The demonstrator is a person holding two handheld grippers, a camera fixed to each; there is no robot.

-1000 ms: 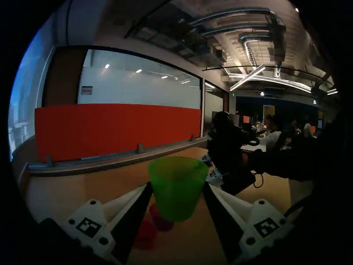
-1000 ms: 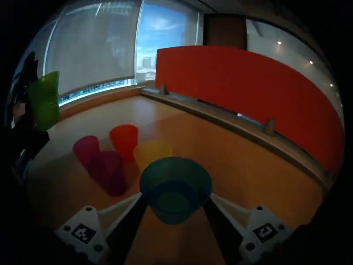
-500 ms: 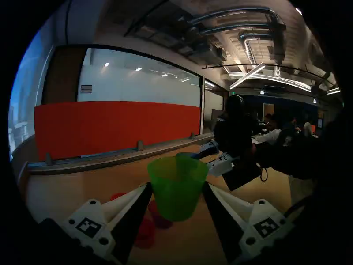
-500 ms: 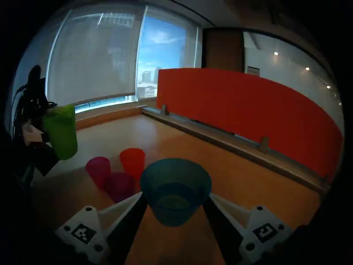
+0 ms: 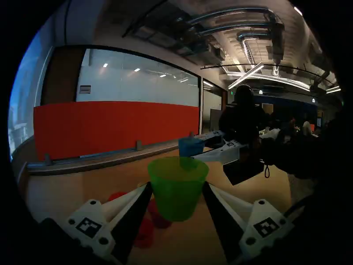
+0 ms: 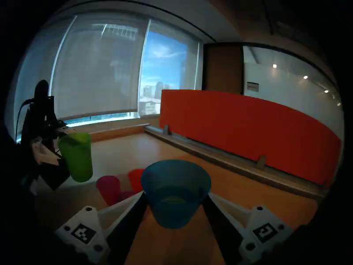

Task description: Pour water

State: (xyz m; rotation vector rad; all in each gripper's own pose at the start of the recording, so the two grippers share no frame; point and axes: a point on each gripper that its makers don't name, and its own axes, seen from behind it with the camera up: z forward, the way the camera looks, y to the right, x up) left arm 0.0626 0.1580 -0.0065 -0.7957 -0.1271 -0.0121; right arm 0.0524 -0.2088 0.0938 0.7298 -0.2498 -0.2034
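The left tongs [image 5: 176, 189] pinch the green cup [image 5: 178, 194], which is upright. The right tongs [image 6: 175, 198] pinch the blue cup [image 6: 175, 190], also upright, with water [image 6: 173, 201] low inside it. In the left gripper view the blue cup hangs near the green cup, above and beyond its rim. Spare cups [image 6: 108, 187] stand on the bench [image 6: 247, 207] below the green cup. Gripping and lining up look done; the tilt and the pour itself seem left to do.
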